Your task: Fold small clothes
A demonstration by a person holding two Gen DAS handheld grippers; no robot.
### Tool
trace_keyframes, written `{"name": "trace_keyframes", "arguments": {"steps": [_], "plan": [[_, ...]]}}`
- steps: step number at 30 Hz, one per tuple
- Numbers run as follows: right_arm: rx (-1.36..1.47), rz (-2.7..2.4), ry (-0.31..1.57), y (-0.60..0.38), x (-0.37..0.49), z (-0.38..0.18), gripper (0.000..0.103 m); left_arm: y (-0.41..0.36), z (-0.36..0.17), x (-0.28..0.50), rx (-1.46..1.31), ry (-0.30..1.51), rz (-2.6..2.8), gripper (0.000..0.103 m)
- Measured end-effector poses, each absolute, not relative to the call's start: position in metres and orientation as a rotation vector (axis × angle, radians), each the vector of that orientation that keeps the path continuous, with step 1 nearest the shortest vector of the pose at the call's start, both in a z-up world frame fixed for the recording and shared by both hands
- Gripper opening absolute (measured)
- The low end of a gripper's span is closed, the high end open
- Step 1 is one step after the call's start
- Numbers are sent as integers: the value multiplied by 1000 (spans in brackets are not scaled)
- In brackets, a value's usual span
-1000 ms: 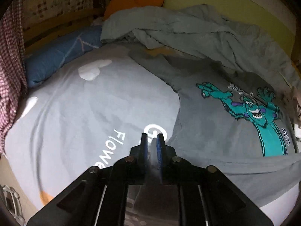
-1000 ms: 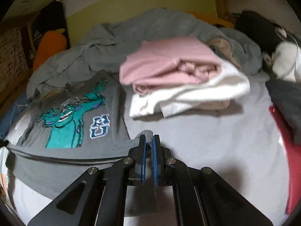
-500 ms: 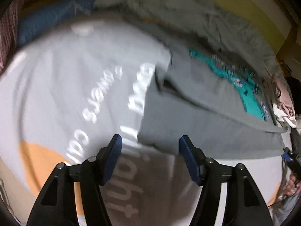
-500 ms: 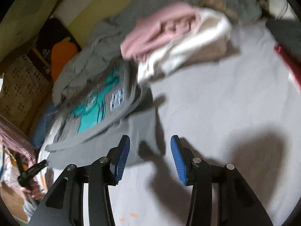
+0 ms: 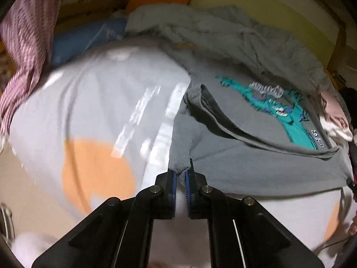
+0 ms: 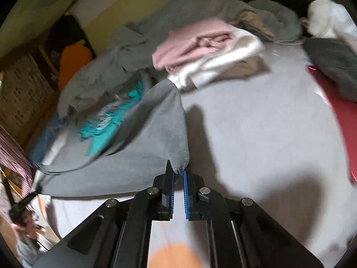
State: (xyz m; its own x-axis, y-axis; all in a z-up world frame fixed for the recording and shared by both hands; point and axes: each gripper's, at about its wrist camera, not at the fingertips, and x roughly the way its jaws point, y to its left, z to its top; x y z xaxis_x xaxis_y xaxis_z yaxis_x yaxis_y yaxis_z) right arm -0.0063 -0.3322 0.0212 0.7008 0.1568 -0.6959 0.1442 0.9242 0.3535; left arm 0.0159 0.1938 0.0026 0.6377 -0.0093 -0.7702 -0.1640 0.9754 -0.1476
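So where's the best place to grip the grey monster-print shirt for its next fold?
At its two near hem corners, from the near edge. The left gripper and right gripper each pinch one corner of the grey shirt; the hem spans between them, so it should lift evenly over the print.

Dim room, smeared and blurry pictures

Both views bend round, with black corners. The pale grey bed sheet [image 6: 256, 122] carries big dark shadows. Its white letters [image 5: 138, 116] smear into streaks. The grey shirt with the teal monster [image 6: 107, 122] looks blurry; the black claws stay sharp.
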Motion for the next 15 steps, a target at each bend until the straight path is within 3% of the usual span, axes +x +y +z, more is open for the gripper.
{"name": "trace_keyframes", "arguments": {"steps": [4,6,10,13,15], "plan": [[436,-41,875,-336,-46,-4,6,190,-23,1,-180,984,86,8],[443,-43,892,-336,-48,-12,6,187,-32,6,-138,1001,102,15],[376,-92,860,-336,-48,4,15,187,-27,13,-119,1011,77,17],[298,-158,795,-338,-51,24,24,193,-10,11,-132,976,67,47],[277,-157,761,-343,-46,39,28,206,11,12,-182,918,76,48]]}}
